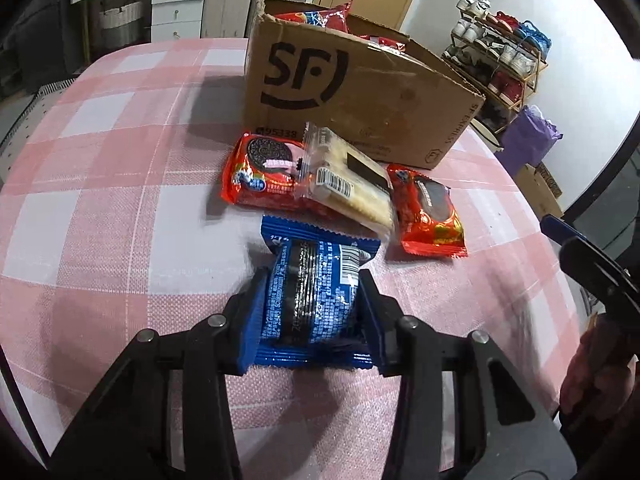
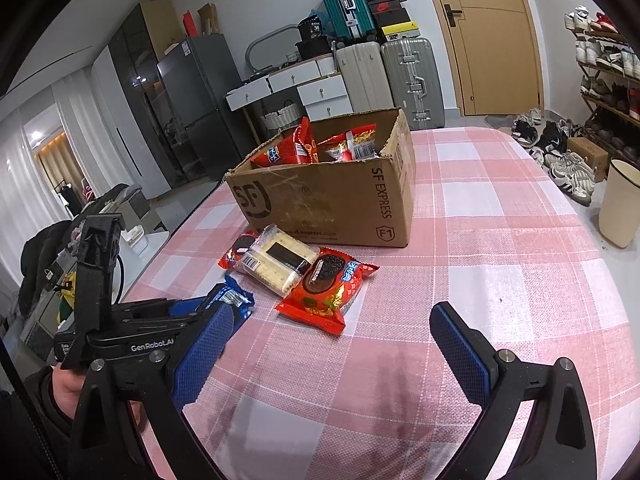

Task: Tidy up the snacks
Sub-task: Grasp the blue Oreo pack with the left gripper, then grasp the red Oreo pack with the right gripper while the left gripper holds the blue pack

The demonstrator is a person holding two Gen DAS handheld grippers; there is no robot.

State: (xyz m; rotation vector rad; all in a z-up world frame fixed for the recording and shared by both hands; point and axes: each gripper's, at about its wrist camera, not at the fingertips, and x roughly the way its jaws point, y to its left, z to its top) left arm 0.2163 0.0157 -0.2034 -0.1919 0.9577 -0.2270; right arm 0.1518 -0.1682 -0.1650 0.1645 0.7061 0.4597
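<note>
A blue cookie packet (image 1: pixel 310 300) lies flat on the table (image 1: pixel 120 220), which is covered with a pink-and-white checked cloth, and sits clamped between the blue pads of the left tongs (image 1: pixel 312 312), one pad pressing each long side of the wrapper. Just beyond the packet lie three more snacks in a loose cluster: a red cookie packet on the left (image 1: pixel 260 172), a clear-wrapped pack of pale crackers (image 1: pixel 348 184) resting partly on top of it at a slant, and a second red cookie packet (image 1: pixel 430 212) on the right, touching the crackers' edge. Behind this cluster stands an open cardboard box (image 1: pixel 360 92) printed with a black "SF" logo, its front wall just beside the snacks; further red packets (image 2: pixel 296 148) and other wrappers fill its interior. In the right wrist view the right tongs (image 2: pixel 332 356) hover above bare cloth with the pads (image 2: pixel 460 344) wide apart and nothing between them, while a hand (image 2: pixel 68 388) grips the left tool at the lower left. Suitcases (image 2: pixel 400 76), white drawers (image 2: pixel 316 84), a wooden door (image 2: pixel 484 32) and a shoe rack (image 1: pixel 500 52) line the room behind the table.
</note>
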